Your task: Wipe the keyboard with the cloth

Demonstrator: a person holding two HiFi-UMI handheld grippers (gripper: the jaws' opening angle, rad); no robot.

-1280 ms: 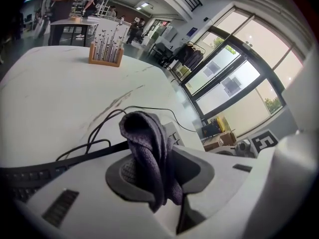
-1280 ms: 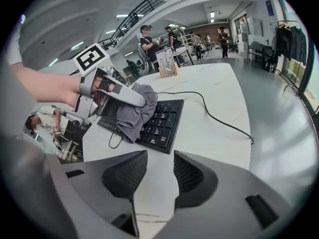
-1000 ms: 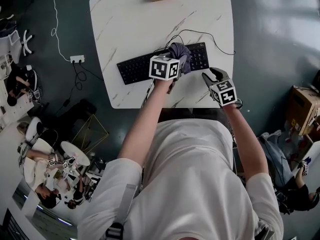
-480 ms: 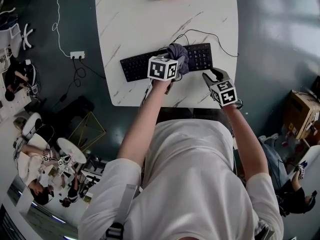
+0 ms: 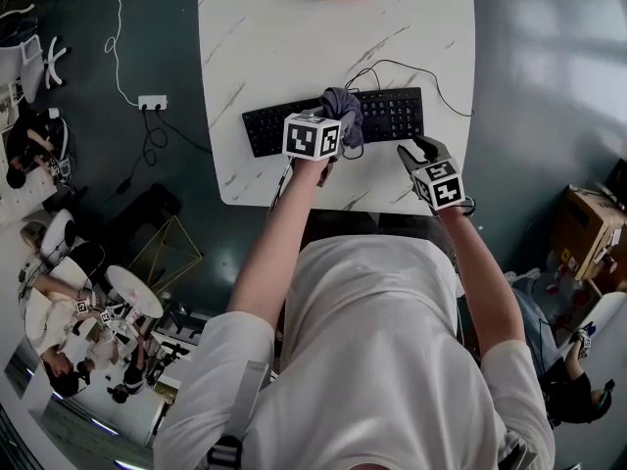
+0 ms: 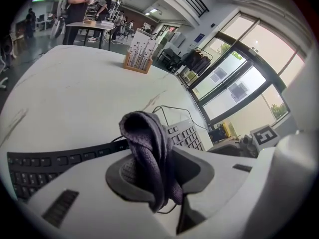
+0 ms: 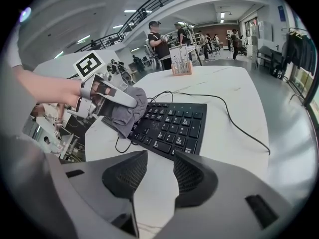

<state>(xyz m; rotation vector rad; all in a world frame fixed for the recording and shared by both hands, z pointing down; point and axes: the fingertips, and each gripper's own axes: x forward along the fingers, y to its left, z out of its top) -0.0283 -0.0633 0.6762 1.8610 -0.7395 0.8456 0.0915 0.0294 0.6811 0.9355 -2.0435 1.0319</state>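
Now: left claw [image 6: 159, 176] clamps cloth [image 5: 343, 111] over keyboard [image 5: 274, 127] | right claw [image 7: 159, 171] slightly apart, empty, apparently hovering.

Bunched purple-grey cloth [image 5: 343, 104] over flat black keyboard [image 5: 394, 116]

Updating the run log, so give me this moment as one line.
left gripper: shut on cloth | cloth: over keyboard middle | right gripper: open, empty, near keyboard's right end

1 kbd [image 5: 392, 116], 1 cloth [image 5: 343, 106], 2 grippers [image 5: 338, 137] [image 5: 419, 149]
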